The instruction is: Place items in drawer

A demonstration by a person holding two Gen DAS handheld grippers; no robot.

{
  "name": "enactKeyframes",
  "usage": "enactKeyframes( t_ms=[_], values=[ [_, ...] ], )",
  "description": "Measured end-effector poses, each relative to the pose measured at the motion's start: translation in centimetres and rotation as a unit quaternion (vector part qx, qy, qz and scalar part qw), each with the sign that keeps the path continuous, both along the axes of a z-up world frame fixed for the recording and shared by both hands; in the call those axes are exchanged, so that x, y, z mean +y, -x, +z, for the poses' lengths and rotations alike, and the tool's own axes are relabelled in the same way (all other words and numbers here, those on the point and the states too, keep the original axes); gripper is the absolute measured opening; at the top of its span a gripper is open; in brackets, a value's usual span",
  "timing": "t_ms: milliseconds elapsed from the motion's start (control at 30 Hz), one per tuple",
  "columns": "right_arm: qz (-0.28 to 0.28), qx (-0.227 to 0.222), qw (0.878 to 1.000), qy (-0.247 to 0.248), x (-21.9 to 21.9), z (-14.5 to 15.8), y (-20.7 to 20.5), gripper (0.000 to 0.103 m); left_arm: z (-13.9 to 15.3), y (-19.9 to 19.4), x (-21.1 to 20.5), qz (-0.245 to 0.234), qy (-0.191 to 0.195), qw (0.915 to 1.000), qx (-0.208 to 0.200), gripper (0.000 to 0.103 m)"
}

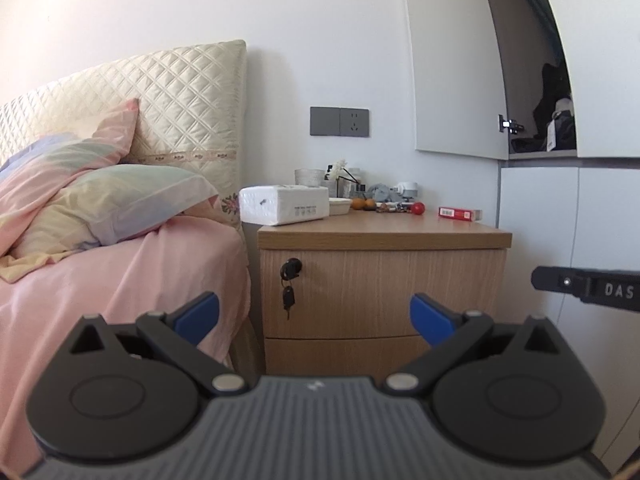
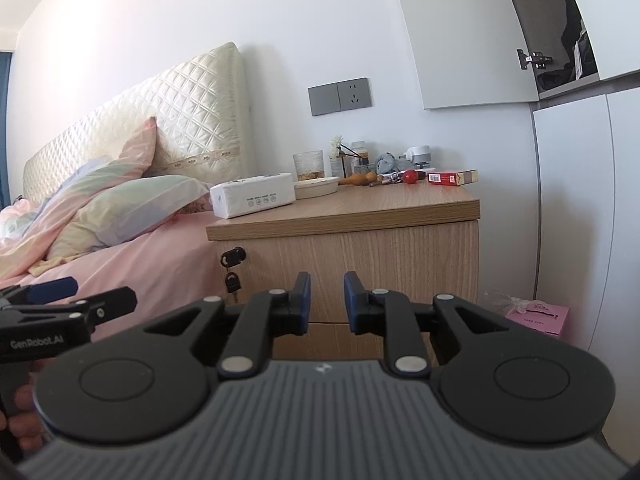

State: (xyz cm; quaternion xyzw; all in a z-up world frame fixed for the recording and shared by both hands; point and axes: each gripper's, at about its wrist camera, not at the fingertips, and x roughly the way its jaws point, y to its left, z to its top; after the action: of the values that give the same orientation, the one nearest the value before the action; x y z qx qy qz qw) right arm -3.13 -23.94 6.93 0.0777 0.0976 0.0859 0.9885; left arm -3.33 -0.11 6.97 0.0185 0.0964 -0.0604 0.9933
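The right gripper (image 2: 327, 300), jaws nearly closed and empty, faces the nightstand's shut drawer (image 2: 360, 272).

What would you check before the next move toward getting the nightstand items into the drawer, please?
1. Top drawer open: not ok, shut.
2. Key in the lock: ok.
3. Drawer unlocked: cannot tell.
4. Left gripper open and empty: ok.
5. Right gripper free to grasp: not ok, nearly shut, nothing held.
6. Red box within easy pick on the nightstand top: ok, at the right edge.
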Motion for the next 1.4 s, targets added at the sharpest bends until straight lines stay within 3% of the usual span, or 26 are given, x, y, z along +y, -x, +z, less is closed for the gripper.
enactKeyframes(
  t_ms=[133,233,300,367,1400],
  values=[
    [0.005,-0.004,1.0,0.01,0.29,0.0,-0.1,0.027,-0.2,-0.16,0.02,0.0,-0.002,1.0,0.005,0.103],
    [0.002,-0.003,1.0,0.008,0.33,-0.02,-0.2,0.042,-0.26,-0.22,0.02,0.003,-0.002,1.0,0.004,0.103],
    [-0.002,-0.003,1.0,0.007,0.34,-0.06,-0.21,0.077,-0.3,-0.25,0.02,0.005,-0.003,1.0,0.004,0.103],
    [-0.005,-0.007,1.0,0.005,0.3,-0.06,-0.1,0.094,-0.29,-0.22,0.0,0.007,-0.003,1.0,0.003,0.103],
    [-0.035,0.001,0.999,0.008,0.01,-0.41,0.06,0.092,-0.2,-0.11,0.11,0.027,-0.001,0.9996,0.0,0.103]
  ],
)
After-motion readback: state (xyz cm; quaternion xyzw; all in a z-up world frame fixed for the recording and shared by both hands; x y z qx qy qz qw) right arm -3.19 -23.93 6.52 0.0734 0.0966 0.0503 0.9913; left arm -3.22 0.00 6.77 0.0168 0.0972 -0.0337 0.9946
